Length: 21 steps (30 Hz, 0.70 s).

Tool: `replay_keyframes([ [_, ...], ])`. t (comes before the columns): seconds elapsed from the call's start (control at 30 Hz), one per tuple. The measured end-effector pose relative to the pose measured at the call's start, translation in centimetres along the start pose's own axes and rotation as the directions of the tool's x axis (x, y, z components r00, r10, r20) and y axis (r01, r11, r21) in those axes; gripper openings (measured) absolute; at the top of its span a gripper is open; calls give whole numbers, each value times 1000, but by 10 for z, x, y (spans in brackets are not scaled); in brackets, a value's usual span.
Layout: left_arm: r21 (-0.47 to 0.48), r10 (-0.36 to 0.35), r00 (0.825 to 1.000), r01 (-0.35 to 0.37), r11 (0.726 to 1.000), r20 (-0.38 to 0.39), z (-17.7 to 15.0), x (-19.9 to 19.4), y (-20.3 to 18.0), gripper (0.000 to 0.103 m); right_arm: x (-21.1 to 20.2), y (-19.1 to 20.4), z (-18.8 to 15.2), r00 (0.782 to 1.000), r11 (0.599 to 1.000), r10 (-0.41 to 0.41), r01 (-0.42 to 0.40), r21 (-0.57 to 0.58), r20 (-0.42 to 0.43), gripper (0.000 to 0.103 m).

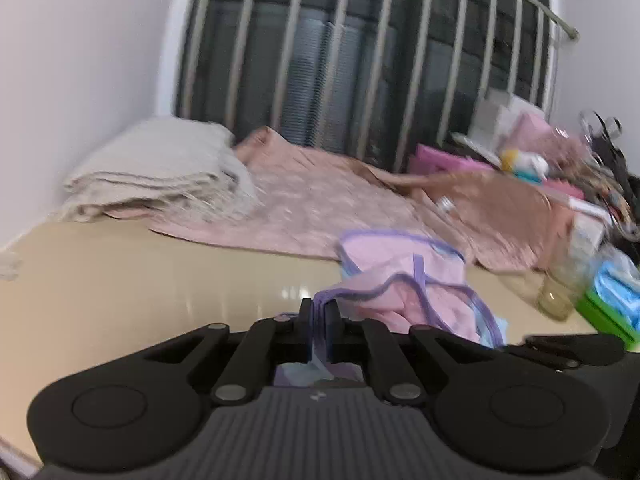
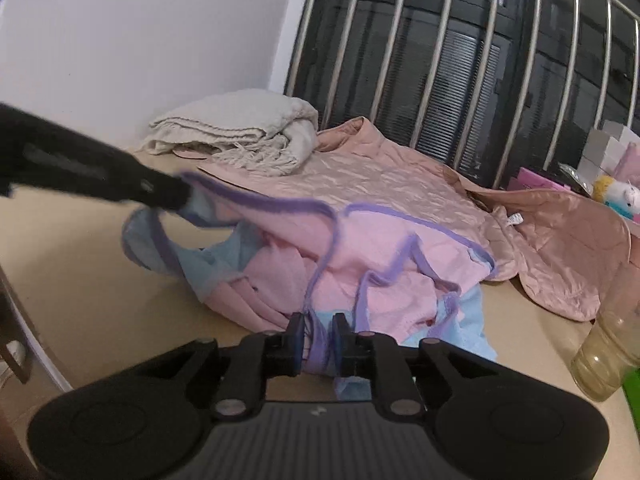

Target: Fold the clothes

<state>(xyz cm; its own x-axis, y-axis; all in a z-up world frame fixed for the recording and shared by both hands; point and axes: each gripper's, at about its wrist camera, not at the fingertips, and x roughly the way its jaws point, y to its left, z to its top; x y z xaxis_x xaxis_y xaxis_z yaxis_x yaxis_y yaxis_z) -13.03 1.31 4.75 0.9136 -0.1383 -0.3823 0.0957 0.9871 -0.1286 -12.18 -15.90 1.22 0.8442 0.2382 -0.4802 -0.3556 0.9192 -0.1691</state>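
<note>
A pink and light-blue garment with purple trim [image 2: 360, 256] lies bunched on the beige table [image 2: 100, 304]. My right gripper [image 2: 318, 334] is shut on its purple-trimmed near edge. In the right wrist view my left gripper [image 2: 176, 196] comes in from the left as a dark blurred shape, and it holds the garment's far left corner lifted. Seen from the left wrist, the left gripper [image 1: 319, 320] is shut on a purple-edged fold of the same garment [image 1: 404, 280], whose bulk lies just right of the fingers.
A pink quilted jacket [image 2: 400, 184] is spread behind the garment, with a folded grey-white blanket [image 2: 240, 132] at the back left. A plastic bottle [image 2: 604, 356] stands at the right, next to a green and blue box [image 1: 612, 300] and clutter. A barred window [image 2: 460, 60] is behind.
</note>
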Motion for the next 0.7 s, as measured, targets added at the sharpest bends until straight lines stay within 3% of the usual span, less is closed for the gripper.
replay_keyframes([
  [0.1,18,82,993,-84,996,89,5,-20,3,5,-28,-16,9,996,995,-46,38,94,80,3],
  [0.2,24,55,991,-58,998,125,13,-37,3,5,-67,-40,20,983,977,-83,48,207,164,2],
  [0.3,52,30,990,-37,998,136,10,-48,-4,5,-97,-52,26,974,971,-101,52,232,204,2],
  [0.37,84,46,991,-57,995,125,-1,-50,-8,5,-103,-47,23,979,983,-103,72,171,178,2],
  [0.57,139,54,997,-60,988,50,-41,-51,-15,5,-82,-17,-26,993,993,-116,116,18,-23,7],
  [0.63,179,66,997,-70,981,25,-54,-52,-21,6,-81,-4,-38,993,994,-110,109,-22,-42,19],
  [0.7,190,75,997,-77,979,17,-63,-52,-23,6,-84,11,-45,993,989,-115,113,-100,-17,52],
])
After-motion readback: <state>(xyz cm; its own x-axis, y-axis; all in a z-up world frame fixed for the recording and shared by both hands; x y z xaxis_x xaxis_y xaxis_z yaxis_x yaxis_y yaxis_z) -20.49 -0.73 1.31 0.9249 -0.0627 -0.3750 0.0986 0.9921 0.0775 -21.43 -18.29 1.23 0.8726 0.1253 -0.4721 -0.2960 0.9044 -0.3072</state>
